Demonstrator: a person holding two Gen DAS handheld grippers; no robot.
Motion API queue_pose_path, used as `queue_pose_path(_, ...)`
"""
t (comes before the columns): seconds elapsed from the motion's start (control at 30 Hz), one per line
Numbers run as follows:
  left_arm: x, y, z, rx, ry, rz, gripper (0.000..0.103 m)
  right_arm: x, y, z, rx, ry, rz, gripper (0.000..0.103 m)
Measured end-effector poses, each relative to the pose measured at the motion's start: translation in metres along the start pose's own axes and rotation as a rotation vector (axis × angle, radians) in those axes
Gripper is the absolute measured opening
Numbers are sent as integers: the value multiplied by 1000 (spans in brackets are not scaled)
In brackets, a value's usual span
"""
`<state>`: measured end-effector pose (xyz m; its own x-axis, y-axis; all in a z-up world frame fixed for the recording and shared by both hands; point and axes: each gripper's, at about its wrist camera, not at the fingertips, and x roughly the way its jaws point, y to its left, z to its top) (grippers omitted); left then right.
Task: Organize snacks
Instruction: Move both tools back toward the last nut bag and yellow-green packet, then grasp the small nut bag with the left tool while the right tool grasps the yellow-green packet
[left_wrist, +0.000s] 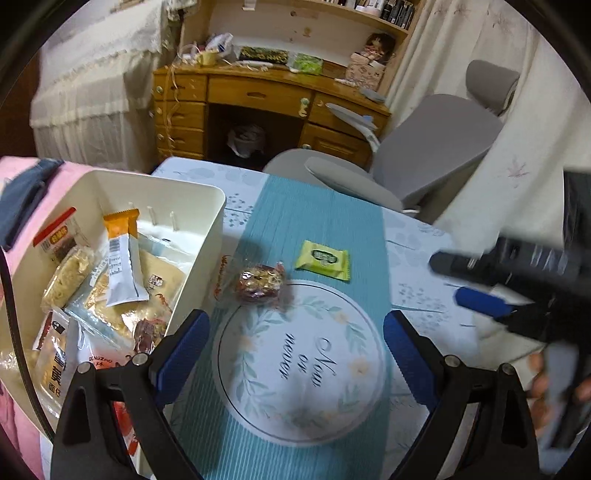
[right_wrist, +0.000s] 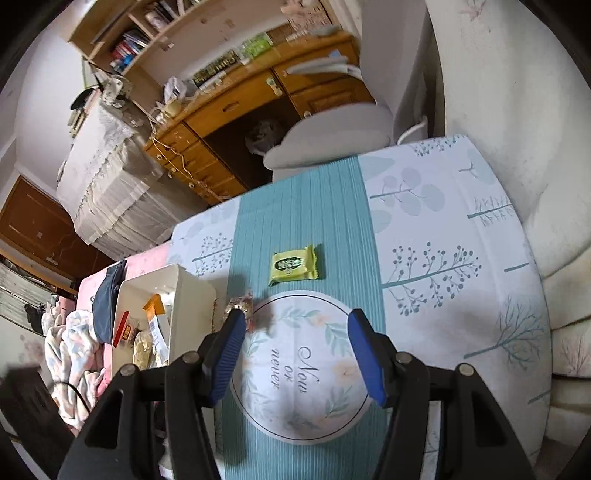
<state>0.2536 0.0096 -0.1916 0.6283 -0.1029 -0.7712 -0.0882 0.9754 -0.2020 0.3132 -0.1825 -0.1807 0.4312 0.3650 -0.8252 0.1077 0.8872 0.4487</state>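
A yellow-green snack packet (left_wrist: 322, 260) (right_wrist: 293, 265) lies flat on the teal runner (left_wrist: 314, 218). A clear-wrapped brown snack (left_wrist: 260, 282) (right_wrist: 240, 306) lies at the edge of the round "Now or never" mat (left_wrist: 299, 369), close to the white bin (left_wrist: 207, 236) (right_wrist: 177, 291). Several packaged snacks fill the bin. My left gripper (left_wrist: 297, 317) hangs open over the mat, nothing between its fingers. My right gripper (right_wrist: 295, 317) is open and empty too, over the same mat, its left fingertip just in front of the brown snack. It shows blurred in the left wrist view (left_wrist: 447, 277).
A grey chair (left_wrist: 424, 147) stands against the table's far edge, with a wooden desk (left_wrist: 266, 96) behind it. Pink bedding and a dark cloth (right_wrist: 107, 295) lie left of the bin. White curtains (right_wrist: 498, 129) hang on the right.
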Motion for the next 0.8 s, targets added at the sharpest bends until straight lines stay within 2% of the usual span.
queue_pose_path(0.07, 11, -6, -6, -2, -27, 47, 94, 8, -7, 10, 50, 37, 37, 70)
queue_pose_path(0.17, 28, -9, -11, -10, -40, 96, 94, 22, -12, 23, 84, 86, 78, 71)
queue_pose_path(0.37, 62, -14, -16, 8, -99, 180, 94, 64, -12, 43, 92, 186, 67, 72)
queue_pose_path(0.67, 106, -17, -13, 39, -139, 292, 94, 127, -1, 57, 55, 304, 17, 72)
queue_pose_path(0.8, 120, -17, -10, 67, -136, 346, 94, 142, 5, 60, 31, 310, -54, 72)
